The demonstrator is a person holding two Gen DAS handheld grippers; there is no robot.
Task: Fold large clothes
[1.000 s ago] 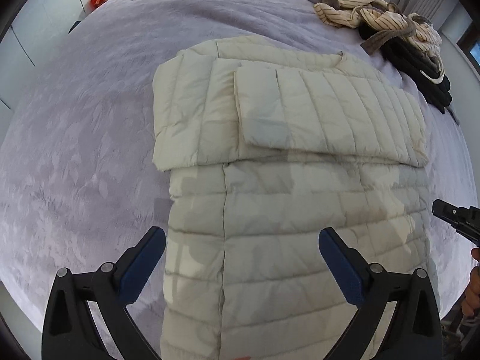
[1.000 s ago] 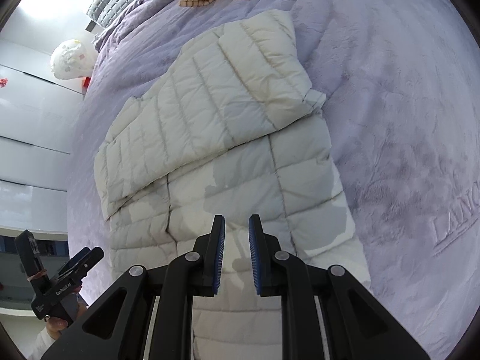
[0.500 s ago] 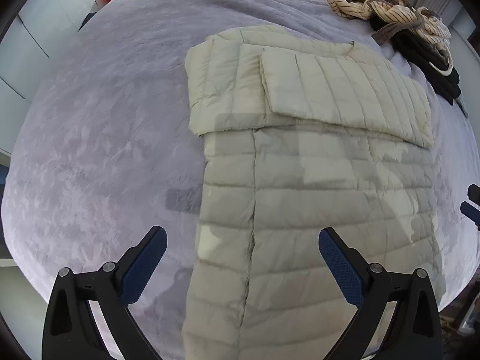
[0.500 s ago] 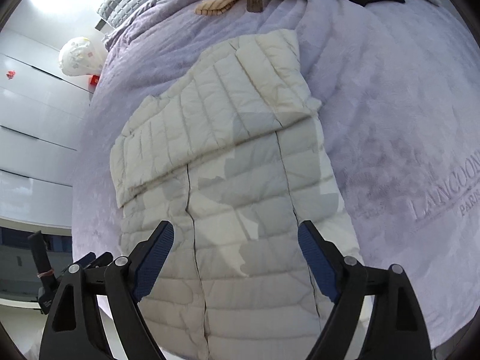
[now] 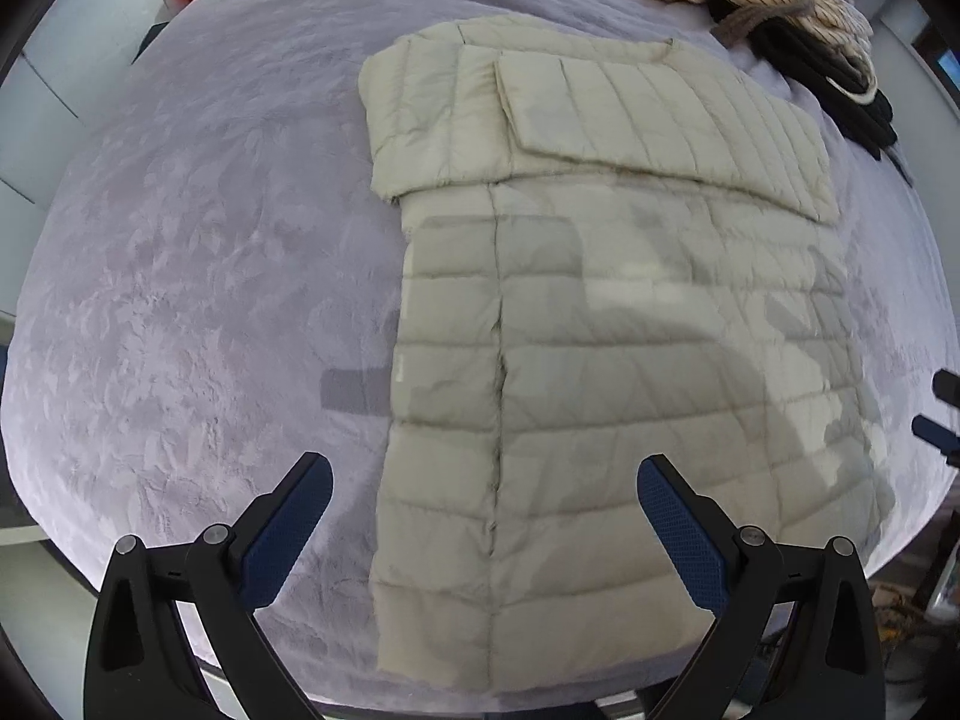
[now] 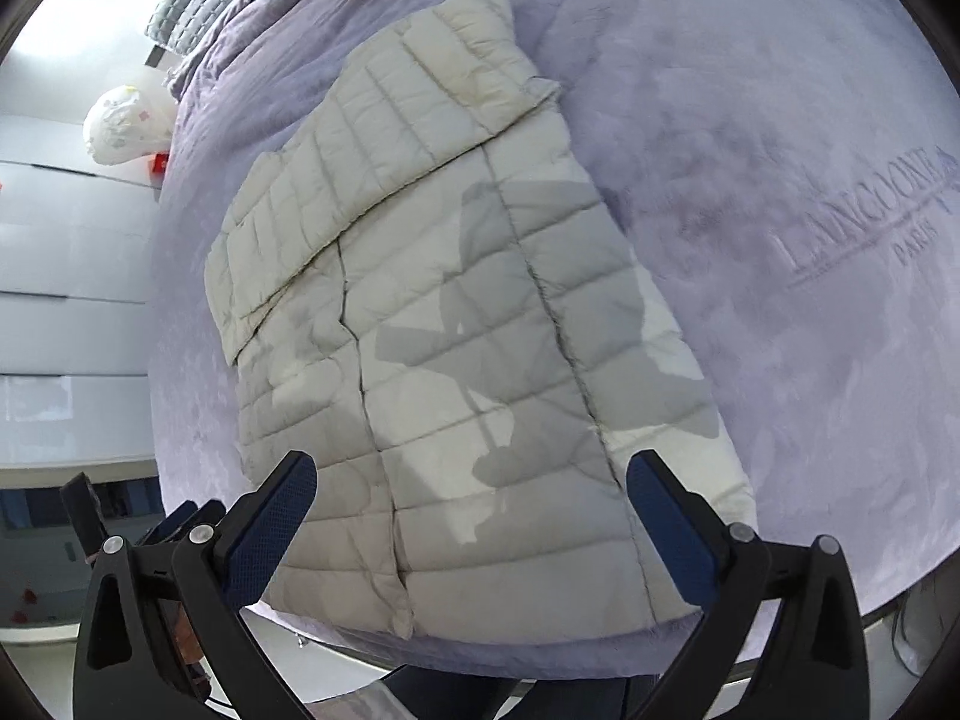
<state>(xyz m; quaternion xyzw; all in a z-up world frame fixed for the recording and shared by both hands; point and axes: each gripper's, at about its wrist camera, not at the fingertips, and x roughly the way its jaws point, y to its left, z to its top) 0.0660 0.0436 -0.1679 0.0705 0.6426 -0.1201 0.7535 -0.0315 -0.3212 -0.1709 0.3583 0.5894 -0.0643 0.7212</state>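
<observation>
A cream quilted puffer jacket (image 5: 612,324) is laid flat on a bed covered by a lilac blanket (image 5: 198,276), its hem near the bed's edge. Both sleeves (image 5: 648,120) are seen folded across the chest, one over the other, so the sleeve stage can be judged done. The long body is not yet folded (the hem-to-collar fold appears to be what is left). The left hand-held gripper (image 5: 483,531) is held above the hem with its jaws spread wide and nothing between them; the right hand-held gripper (image 6: 471,519) is likewise released and empty. A heap of striped and dark clothes (image 5: 774,12) is left unfolded beyond the collar.
</observation>
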